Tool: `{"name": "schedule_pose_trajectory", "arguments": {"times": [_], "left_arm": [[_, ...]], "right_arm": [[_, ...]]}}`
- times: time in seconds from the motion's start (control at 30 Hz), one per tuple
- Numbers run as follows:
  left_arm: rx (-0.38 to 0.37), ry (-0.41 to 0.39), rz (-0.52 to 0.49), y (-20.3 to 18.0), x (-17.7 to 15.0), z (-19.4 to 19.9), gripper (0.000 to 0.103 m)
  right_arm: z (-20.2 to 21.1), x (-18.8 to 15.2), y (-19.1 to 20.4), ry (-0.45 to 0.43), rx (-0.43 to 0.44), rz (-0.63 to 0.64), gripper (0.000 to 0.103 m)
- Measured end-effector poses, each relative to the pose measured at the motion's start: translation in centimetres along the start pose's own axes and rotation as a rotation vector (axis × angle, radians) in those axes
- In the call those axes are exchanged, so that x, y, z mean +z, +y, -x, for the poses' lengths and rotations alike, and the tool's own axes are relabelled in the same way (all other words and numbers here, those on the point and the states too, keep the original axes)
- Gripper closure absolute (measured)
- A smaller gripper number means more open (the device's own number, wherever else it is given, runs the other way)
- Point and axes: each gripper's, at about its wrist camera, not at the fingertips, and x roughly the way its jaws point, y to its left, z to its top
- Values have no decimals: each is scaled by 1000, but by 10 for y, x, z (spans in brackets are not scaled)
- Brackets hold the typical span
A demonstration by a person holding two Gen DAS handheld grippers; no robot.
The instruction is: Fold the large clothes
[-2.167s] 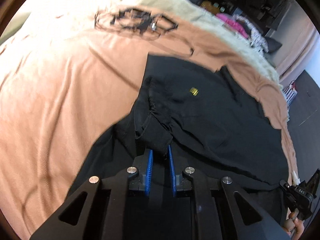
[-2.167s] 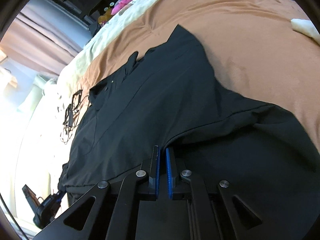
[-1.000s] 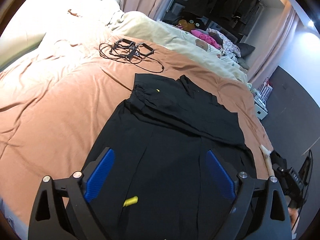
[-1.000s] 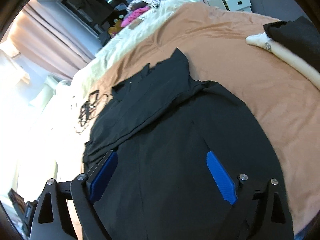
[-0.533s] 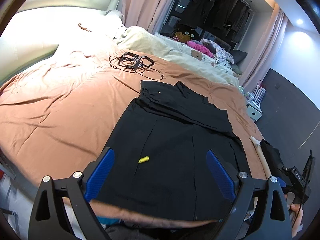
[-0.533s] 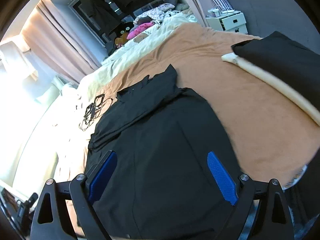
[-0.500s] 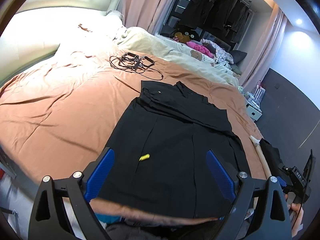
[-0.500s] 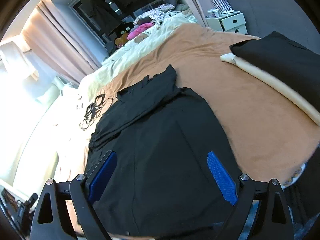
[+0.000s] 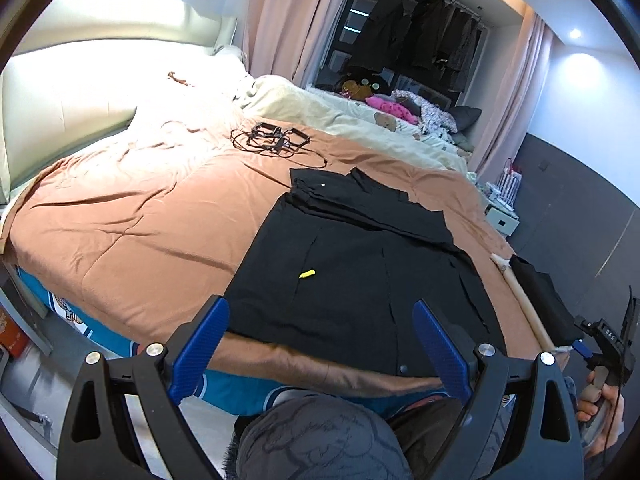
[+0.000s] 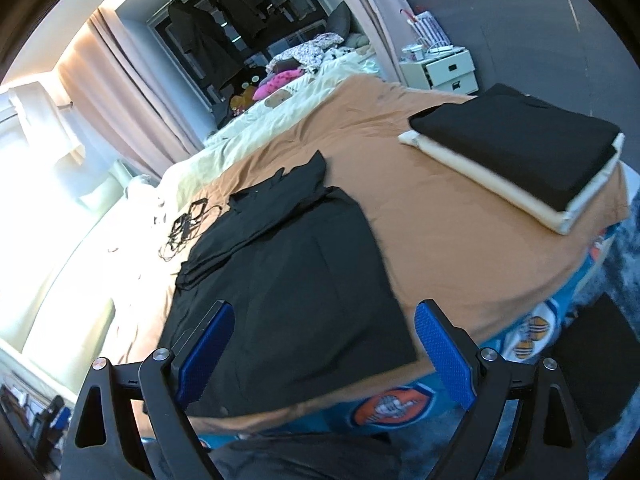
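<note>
— What's over on the left side of the bed (image 9: pixel 132 216)?

— Mostly bare brown bedspread, rumpled toward the bright headboard. A tangle of black cables (image 9: pixel 272 140) lies on it, up near the cream duvet, a little way beyond the top edge of the garment.

— And the garment itself?

— The large black garment (image 9: pixel 360 264) lies spread flat on the brown cover near the foot of the bed, its lower hem close to the bed's edge. Its far end is doubled over into a narrower band of layered folds. A small yellow tag (image 9: pixel 307 274) sits on the flat part, left of centre.

— Are the grippers on it?

— No. The left gripper (image 9: pixel 320 354) stands with its blue pads spread wide, nothing between them, back from the bed's edge and above the person's knee. The right gripper (image 10: pixel 322 354) is just as wide and just as empty, looking down over the hem from off the bed.

— Anything further right?

— A finished pile on the corner of the bed: a folded black garment (image 10: pixel 516 136) resting on a folded cream one (image 10: pixel 496 184), well apart from the spread garment. From the left camera you can also see the person's right hand (image 9: pixel 600 408) wrapped around that gripper's handle at the far right. Behind the pile stands a white nightstand (image 10: pixel 444 68) by the dark wall.
</note>
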Motion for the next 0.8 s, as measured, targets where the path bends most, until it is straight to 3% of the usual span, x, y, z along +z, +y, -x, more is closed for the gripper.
{"name": "schedule_pose_trajectory", "arguments": {"times": [0.33, 0.5, 0.57, 0.63, 0.8], "left_arm": [[-2, 10, 38, 25, -24, 20, 8], [41, 60, 61, 42, -35, 13, 7], [53, 63, 70, 48, -41, 15, 7], [65, 74, 74, 53, -43, 14, 2], [82, 90, 89, 64, -44, 4, 1]], "right_arm": [[28, -22, -17, 26, -33, 113, 11], [29, -38, -29, 64, -18, 134, 11], [28, -44, -35, 77, -9, 132, 9], [25, -49, -39, 83, -14, 131, 1], [11, -49, -44, 106, 3, 125, 0]]}}
